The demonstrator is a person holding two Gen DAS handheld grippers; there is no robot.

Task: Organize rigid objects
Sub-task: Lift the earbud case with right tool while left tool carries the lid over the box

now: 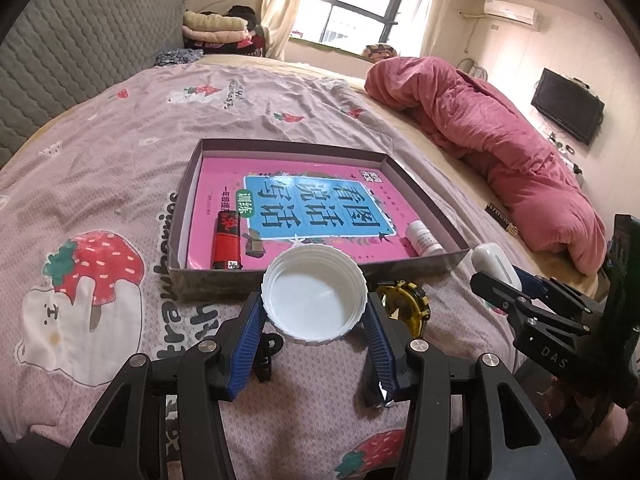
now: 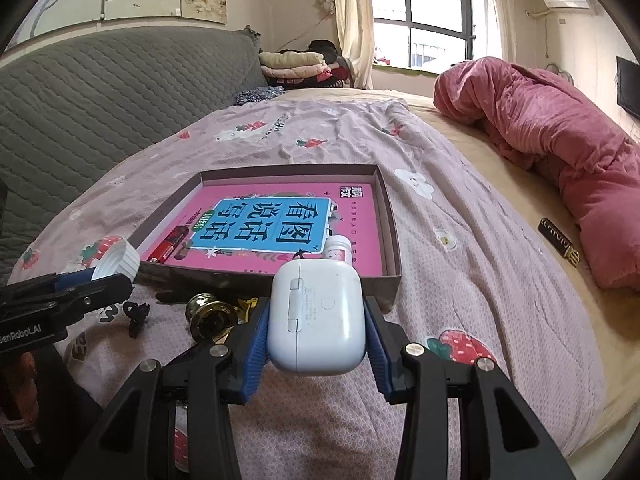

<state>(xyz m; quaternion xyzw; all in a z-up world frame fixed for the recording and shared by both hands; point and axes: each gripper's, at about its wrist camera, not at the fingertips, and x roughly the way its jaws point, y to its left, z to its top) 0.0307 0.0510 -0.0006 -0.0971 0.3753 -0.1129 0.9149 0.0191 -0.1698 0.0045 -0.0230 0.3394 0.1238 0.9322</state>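
Shallow grey cardboard tray (image 1: 224,160) sits on the strawberry-print bedsheet (image 1: 120,152), with a pink book (image 1: 320,208), red lighter (image 1: 227,242) and small white bottle (image 1: 422,240) inside. My left gripper (image 1: 315,312) fingers clamp a white ribbed plastic cap (image 1: 315,298); my right gripper (image 2: 316,320) holds a white earbud case (image 2: 318,316). Both hover short of the tray's near wall. Behind them, a brass ring (image 2: 208,318) and black clip (image 2: 136,314) are half hidden.

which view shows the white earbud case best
The right wrist view: the white earbud case fills its centre, hinge and button visible, clamped in the right gripper. The left wrist view catches only its end at the right edge.
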